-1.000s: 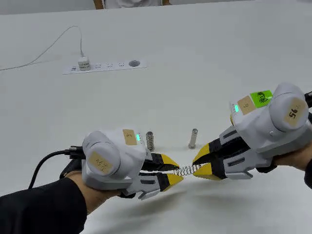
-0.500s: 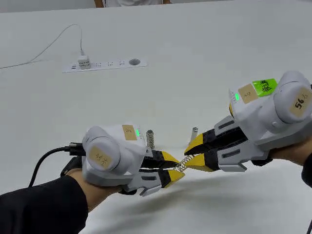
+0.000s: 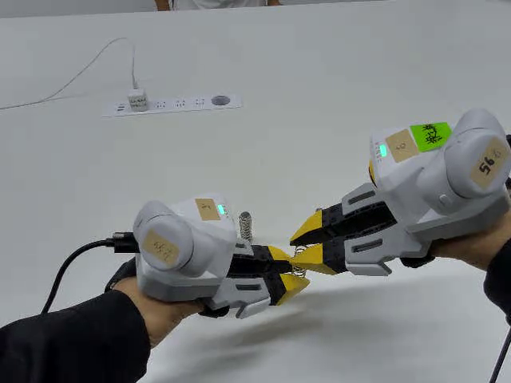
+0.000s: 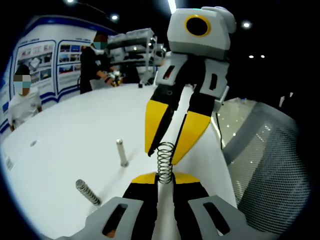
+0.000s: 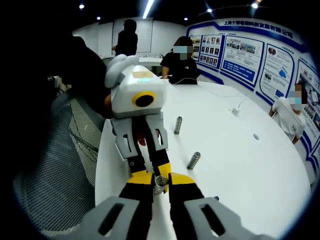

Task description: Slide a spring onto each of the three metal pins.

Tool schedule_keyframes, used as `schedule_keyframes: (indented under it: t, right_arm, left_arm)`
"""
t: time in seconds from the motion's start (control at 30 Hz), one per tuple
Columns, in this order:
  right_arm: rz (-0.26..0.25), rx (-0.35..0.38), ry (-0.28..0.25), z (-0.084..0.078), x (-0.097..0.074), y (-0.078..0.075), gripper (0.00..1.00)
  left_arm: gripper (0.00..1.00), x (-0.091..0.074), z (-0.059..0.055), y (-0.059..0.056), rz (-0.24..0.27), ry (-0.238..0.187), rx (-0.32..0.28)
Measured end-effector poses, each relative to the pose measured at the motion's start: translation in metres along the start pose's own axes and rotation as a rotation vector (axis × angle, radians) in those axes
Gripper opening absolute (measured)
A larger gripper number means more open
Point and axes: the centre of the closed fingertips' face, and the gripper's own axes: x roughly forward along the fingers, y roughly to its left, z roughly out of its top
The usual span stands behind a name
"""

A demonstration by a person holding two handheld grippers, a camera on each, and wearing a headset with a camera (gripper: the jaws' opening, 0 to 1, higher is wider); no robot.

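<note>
I am clamping the coiled steel spring (image 4: 165, 159) in the jaws of the left gripper (image 3: 287, 271), above the white counter (image 3: 319, 120). The jaws of the right gripper (image 3: 298, 247) are straddling its free end; whether they are pinching it I cannot tell. A bare metal pin (image 4: 120, 152) is standing nearby.

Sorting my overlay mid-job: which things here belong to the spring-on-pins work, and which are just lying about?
Job:
- spring, clamped by the left gripper
- right gripper, open at the spring's free end
- bare pin
- pin already carrying a spring

Lying about:
- power strip
- plug in it
</note>
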Motion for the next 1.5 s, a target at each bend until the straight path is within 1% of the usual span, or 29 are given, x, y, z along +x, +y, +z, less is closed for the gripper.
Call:
schedule_keyframes:
  t: [0.07,0.17,0.23,0.3,0.4,0.53,0.7,0.83,0.9,1.07,1.2,1.37,1.5]
  right_arm:
    - [-0.011,0.024,0.003,-0.002,-0.001,-0.002,0.15]
    - [-0.016,0.031,-0.003,-0.003,-0.002,-0.002,0.16]
    - [-0.022,0.043,-0.011,-0.003,-0.002,-0.003,0.16]
    - [-0.019,0.068,-0.035,0.000,-0.002,-0.004,0.16]
    - [-0.031,0.067,-0.030,-0.003,-0.002,-0.006,0.14]
    - [-0.031,0.078,-0.042,-0.003,-0.002,-0.006,0.13]
    - [-0.036,0.094,-0.051,-0.002,-0.001,-0.007,0.12]
    - [-0.037,0.086,-0.058,0.000,-0.001,-0.007,0.12]
    - [-0.038,0.086,-0.061,0.001,-0.001,-0.008,0.12]
    - [-0.046,0.084,-0.057,0.002,-0.001,-0.010,0.12]
    - [-0.053,0.089,-0.060,0.002,-0.003,-0.011,0.12]
    - [-0.068,0.096,-0.061,0.001,-0.007,-0.014,0.12]
    - [-0.081,0.108,-0.060,-0.001,-0.010,-0.016,0.12]
  left_arm:
    - [0.10,-0.001,0.002,0.001,0.003,-0.019,-0.024]
    - [0.10,-0.002,0.004,0.005,0.010,-0.033,-0.040]
    - [0.10,-0.003,0.004,0.005,0.014,-0.031,-0.033]
    - [0.10,-0.003,0.004,0.005,0.014,-0.032,-0.031]
    - [0.10,-0.003,0.006,0.005,0.014,-0.035,-0.029]
    - [0.10,-0.003,0.006,0.005,0.015,-0.034,-0.025]
    - [0.10,-0.003,0.005,0.007,0.027,-0.030,-0.015]
    - [0.11,-0.004,0.006,0.009,0.033,-0.034,-0.005]
    - [0.11,-0.005,0.007,0.010,0.038,-0.037,0.002]
    - [0.12,-0.009,0.011,0.012,0.047,-0.056,-0.002]
    - [0.16,-0.012,0.012,0.013,0.052,-0.062,-0.006]
    - [0.24,-0.017,0.012,0.013,0.059,-0.068,-0.013]
    - [0.29,-0.022,0.008,0.010,0.057,-0.051,0.009]
